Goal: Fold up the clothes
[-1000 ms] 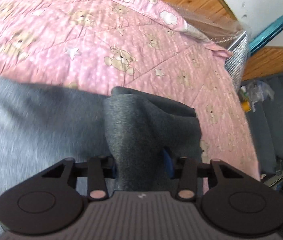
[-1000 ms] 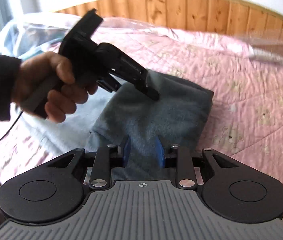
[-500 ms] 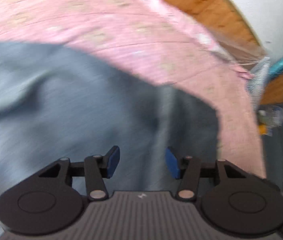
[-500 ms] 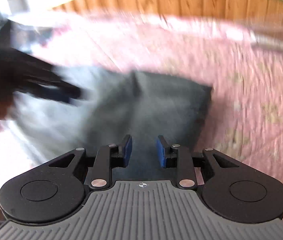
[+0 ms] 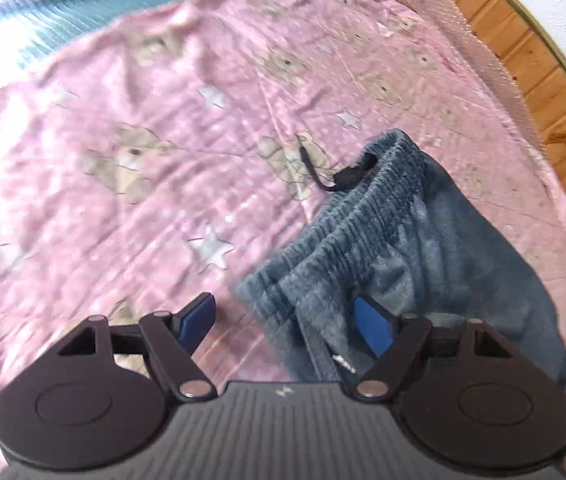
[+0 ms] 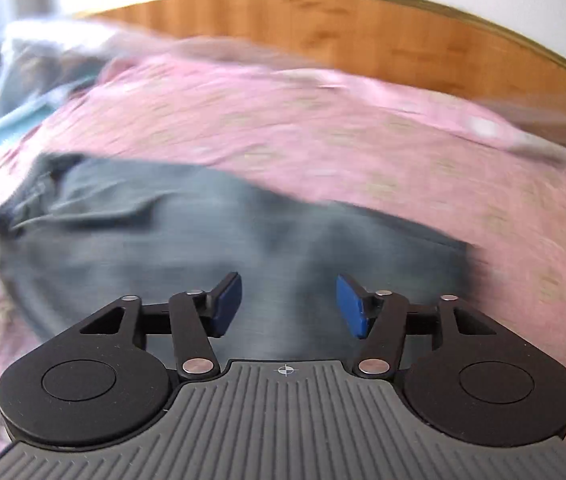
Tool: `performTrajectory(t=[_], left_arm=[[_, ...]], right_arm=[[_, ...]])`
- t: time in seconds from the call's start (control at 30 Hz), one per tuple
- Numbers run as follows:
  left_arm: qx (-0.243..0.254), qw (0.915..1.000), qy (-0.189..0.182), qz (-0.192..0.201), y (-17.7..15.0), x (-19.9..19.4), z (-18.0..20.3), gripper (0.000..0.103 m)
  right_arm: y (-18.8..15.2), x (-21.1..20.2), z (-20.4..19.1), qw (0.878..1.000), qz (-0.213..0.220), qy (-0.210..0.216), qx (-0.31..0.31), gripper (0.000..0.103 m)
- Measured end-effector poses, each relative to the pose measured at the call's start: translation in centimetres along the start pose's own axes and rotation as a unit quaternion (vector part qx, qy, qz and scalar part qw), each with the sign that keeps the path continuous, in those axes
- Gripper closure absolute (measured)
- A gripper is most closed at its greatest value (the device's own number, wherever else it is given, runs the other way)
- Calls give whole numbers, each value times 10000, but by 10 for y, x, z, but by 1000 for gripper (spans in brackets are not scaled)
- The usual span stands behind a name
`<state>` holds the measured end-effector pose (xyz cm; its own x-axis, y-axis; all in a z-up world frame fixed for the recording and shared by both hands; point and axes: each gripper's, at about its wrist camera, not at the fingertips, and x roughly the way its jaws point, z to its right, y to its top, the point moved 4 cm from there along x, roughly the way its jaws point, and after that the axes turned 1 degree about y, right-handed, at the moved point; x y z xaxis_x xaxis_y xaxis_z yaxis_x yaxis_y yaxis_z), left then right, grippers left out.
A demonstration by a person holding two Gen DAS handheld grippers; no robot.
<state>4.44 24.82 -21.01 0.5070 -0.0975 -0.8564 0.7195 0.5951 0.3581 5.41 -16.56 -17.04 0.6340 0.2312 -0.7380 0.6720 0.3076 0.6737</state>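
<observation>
While both my claws hang spread wide and holding nothing, the grey fleece trousers (image 5: pixel 423 248) lie folded on the pink bear-print quilt (image 5: pixel 163 140). Nearest me, my left claw (image 5: pixel 287 320) straddles the near corner of the ribbed waistband (image 5: pixel 363 216), one blue pad over bare quilt and one over fleece. My right claw (image 6: pixel 289 304) hovers just above the trousers' plain middle; that view is blurred. I judge the black drawstring (image 5: pixel 319 178), trailing loose beyond the waistband, could snag a finger and drag the fold open. Thick fleece may also spring apart. Beyond lies plenty of bare quilt for moving. Farthest off, the wooden headboard (image 6: pixel 323 36) bounds the bed.
</observation>
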Motion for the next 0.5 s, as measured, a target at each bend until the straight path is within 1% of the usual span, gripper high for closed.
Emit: performTrajectory(t=[0.07,0.13,0.2,0.3,0.4,0.47,0.5], left_arm=[[74,9995,-298,113,4,4,0,10],[-8,9985,-538,56,9,4,0,12],[-25,9969,-780,-36,11,-1,2,12],[-161,9938,-1076,-215,18,-3,-2,12],[-219,9919,-1192,-376,24,-1,-6,12],[-116,9929,-1076,-499,26,4,-2,12],[-23,9934,-994,-564,26,6,1,12]], right_arm=[[12,17,-57,9986,-64,246,-456,33],[16,41,-122,9917,-117,552,-1159,32],[19,62,-189,9798,-122,806,-1827,30],[22,87,-268,9602,-19,1030,-2596,22],[18,112,-318,9411,-50,1036,-3220,23],[15,126,-343,9287,-59,982,-3576,27],[16,129,-345,9293,-57,956,-3567,28]])
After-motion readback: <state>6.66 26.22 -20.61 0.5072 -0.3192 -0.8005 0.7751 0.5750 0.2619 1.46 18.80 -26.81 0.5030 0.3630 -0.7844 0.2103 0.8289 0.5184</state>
